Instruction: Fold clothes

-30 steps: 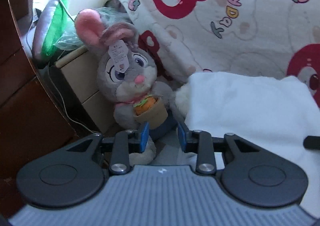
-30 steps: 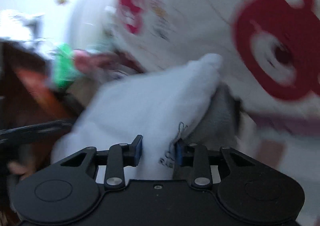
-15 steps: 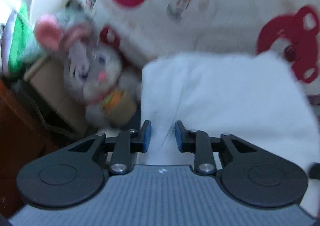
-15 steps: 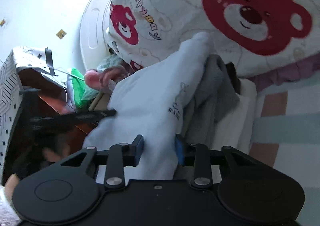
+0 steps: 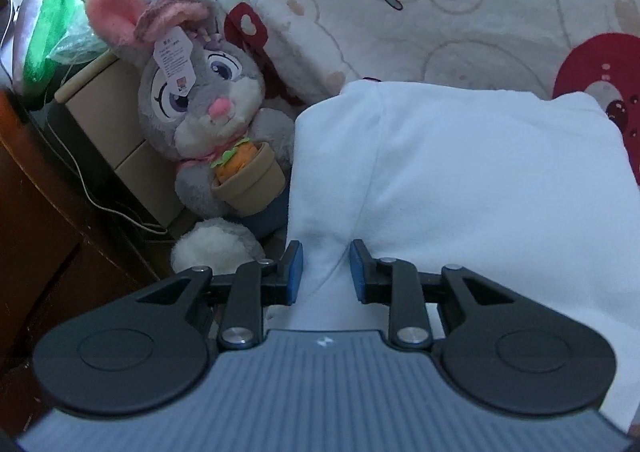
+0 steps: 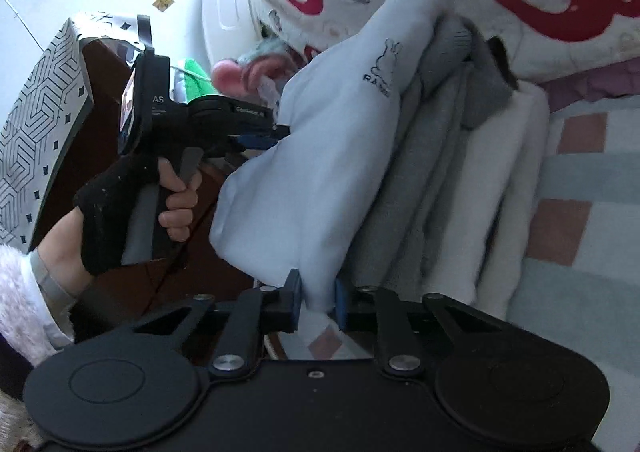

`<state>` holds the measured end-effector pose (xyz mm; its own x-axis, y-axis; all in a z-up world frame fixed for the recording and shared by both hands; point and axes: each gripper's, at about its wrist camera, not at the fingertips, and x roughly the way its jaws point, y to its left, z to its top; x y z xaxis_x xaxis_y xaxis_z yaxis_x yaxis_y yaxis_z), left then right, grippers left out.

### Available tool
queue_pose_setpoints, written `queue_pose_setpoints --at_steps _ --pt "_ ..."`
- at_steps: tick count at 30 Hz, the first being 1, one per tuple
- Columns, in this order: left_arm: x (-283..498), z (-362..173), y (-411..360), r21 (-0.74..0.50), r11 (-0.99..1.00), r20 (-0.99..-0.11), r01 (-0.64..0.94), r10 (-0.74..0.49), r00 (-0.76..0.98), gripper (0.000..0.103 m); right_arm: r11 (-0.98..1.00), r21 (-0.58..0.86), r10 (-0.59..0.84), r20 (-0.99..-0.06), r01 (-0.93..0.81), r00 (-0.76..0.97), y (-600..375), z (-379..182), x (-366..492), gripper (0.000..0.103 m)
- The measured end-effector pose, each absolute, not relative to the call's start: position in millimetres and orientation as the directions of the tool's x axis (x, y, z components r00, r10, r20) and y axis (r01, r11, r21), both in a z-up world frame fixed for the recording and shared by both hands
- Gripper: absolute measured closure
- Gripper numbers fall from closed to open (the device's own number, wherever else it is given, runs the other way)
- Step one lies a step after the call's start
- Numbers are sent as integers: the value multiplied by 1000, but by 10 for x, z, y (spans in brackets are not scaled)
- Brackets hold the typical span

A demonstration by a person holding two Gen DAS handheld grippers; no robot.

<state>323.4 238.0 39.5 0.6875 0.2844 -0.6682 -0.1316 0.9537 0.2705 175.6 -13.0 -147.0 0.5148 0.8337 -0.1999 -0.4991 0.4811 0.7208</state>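
While in right gripper (image 6: pixel 317 294), white garment (image 6: pixel 320 156)

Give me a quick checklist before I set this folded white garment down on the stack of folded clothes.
1. Right gripper has cloth between its fingers: ok, jaws close on the white garment.
2. Left gripper grip: cannot tell; fabric lies between the jaws, but a gap shows on each side.
3. Garment folded flat: ok in the left wrist view, its top is smooth with one seam line.
4. Stack of folded clothes tidy: ok, grey and white layers lie aligned.
5. Garment squared over the stack: not ok, it leans against the stack's side.
6. Plush rabbit clear of the garment: not ok, it touches the garment's left edge.
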Motion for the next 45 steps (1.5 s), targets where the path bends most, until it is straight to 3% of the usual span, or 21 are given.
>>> queue_pose_setpoints --at_steps 2,4,6,9,12,19,22,24,31,37,45 --pt "3199 407 2393 269 952 -660 -145 292 693 76 504 691 827 -212 -518 521 -128 -1481 1668 84" --pt "3155 419 2415 273 948 -649 -162 306 697 59 535 643 822 -244 -549 515 -139 -1485 1573 80" --pt "3050 427 2460 285 939 -632 -191 334 699 50 567 588 811 -275 -577 517 -188 -1489 1470 75" --pt "2772 383 2505 298 929 -612 -221 363 702 43 622 505 776 -290 -599 561 -399 -1498 1297 66" --pt "2397 295 2498 297 921 -594 -251 384 707 41 676 434 732 -303 -596 610 -638 -1497 1172 57" --pt "1601 37 2482 71 930 -621 -360 324 714 41 789 268 614 -328 -552 718 -1174 -1443 925 56" --pt "1375 -91 2255 49 921 -656 -387 322 683 41 811 247 585 -334 -531 739 -1421 -1459 817 55" --pt "1257 -109 2022 29 930 -671 -366 289 683 40 828 202 560 -336 -522 758 -1541 -1474 738 52" --pt "912 -1 814 22 984 -698 -175 140 702 15 849 100 518 -350 -519 781 -1871 -1476 460 43" --pt "543 -35 -138 21 1000 -688 -13 24 725 14 858 104 504 -355 -503 787 -2130 -1382 183 40" --pt "134 -143 -768 25 1000 -716 16 7 698 13 901 80 426 -346 -426 836 -2502 -1252 -239 35"
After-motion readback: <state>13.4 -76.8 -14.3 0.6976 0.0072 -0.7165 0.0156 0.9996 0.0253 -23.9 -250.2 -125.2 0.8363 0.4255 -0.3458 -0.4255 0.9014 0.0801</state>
